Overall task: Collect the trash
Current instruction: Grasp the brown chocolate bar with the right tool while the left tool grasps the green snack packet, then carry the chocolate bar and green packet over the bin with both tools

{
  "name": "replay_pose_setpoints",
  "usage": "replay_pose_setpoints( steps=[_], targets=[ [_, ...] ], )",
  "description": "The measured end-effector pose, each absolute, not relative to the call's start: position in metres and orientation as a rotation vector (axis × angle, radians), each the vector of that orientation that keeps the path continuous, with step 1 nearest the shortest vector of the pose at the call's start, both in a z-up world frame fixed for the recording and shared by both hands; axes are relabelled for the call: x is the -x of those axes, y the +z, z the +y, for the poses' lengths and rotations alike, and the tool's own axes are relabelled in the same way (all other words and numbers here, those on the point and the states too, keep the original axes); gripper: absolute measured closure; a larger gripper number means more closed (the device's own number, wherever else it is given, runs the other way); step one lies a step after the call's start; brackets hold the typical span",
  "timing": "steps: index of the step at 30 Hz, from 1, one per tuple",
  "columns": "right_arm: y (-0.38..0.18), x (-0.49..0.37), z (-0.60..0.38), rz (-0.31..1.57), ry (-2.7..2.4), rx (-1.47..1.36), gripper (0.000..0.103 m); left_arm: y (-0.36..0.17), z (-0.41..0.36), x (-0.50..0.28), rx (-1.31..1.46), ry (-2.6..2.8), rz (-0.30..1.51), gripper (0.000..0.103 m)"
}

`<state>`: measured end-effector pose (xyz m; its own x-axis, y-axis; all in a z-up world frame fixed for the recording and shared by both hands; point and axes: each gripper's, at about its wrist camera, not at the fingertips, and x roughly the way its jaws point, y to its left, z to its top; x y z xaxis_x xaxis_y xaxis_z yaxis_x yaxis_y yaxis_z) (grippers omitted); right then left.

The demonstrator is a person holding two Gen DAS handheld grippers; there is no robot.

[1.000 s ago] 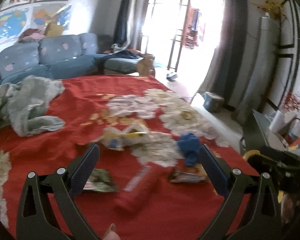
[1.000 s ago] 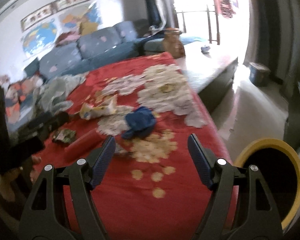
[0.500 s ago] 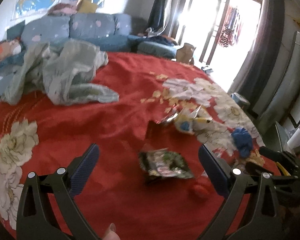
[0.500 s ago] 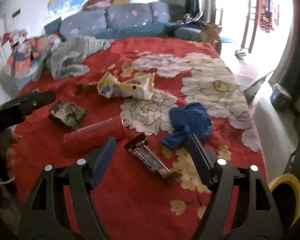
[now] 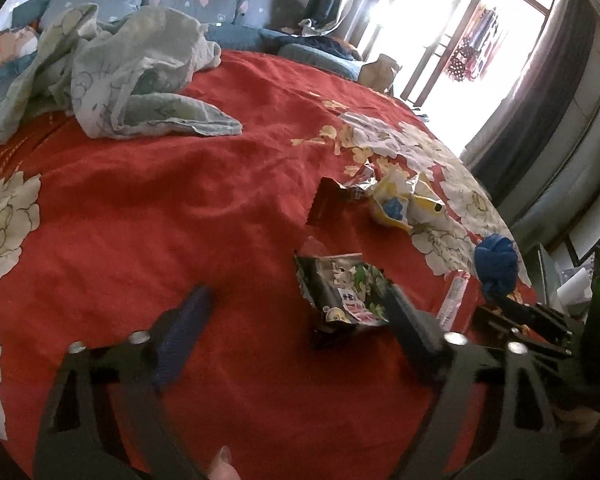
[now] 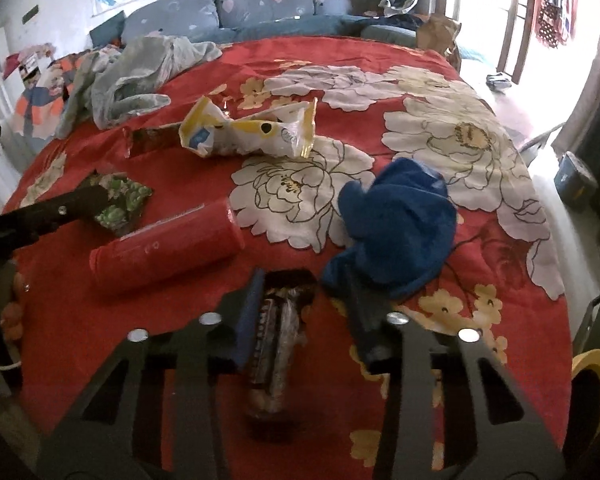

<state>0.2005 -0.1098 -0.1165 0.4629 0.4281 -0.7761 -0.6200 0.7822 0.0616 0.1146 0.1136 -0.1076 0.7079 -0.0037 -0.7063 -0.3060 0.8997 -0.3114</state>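
Observation:
A green printed snack wrapper (image 5: 344,296) lies on the red flowered bedspread (image 5: 180,220). My left gripper (image 5: 296,316) straddles it with its jaws closing; the wrapper sits against the right finger while the left finger stands well off it. A brown candy-bar wrapper (image 6: 276,340) lies lengthwise between the fingers of my right gripper (image 6: 306,312), whose jaws are closing too. Its left pad is beside the wrapper and a gap remains on the right. A crumpled yellow-white chip bag (image 6: 252,136) and a dark foil wrapper (image 6: 152,140) lie farther back.
A red tube (image 6: 168,248) and a blue cloth (image 6: 400,232) flank the right gripper. Grey-green clothing (image 5: 132,72) is heaped at the bed's far left, before a blue sofa (image 6: 260,4). A yellow-rimmed bin (image 6: 592,376) stands off the bed's right edge.
Both grippers have dropped closer to the bedspread and their jaws have narrowed. The green wrapper now sits between the left fingers, the candy-bar wrapper between the right ones.

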Motion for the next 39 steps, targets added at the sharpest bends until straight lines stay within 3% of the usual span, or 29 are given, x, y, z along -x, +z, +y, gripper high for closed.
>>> replay_pose_setpoints(
  steps=[1,6,12,39],
  targets=[
    [-0.117,-0.201,-0.111,0.876,0.649,0.240,0.079,-0.108,0.113,-0.115,0.430,0.172,0.771,0.028],
    [-0.117,-0.200,-0.115,0.869,0.648,0.212,0.083,-0.107,0.110,-0.115,0.427,0.146,0.770,0.068],
    [-0.116,-0.196,-0.120,0.874,0.646,0.179,0.084,-0.104,0.113,-0.115,0.444,0.113,0.759,0.086],
    [-0.062,-0.178,-0.187,0.814,0.624,-0.032,0.084,-0.022,0.046,-0.101,0.345,-0.082,0.599,0.091]
  ],
)
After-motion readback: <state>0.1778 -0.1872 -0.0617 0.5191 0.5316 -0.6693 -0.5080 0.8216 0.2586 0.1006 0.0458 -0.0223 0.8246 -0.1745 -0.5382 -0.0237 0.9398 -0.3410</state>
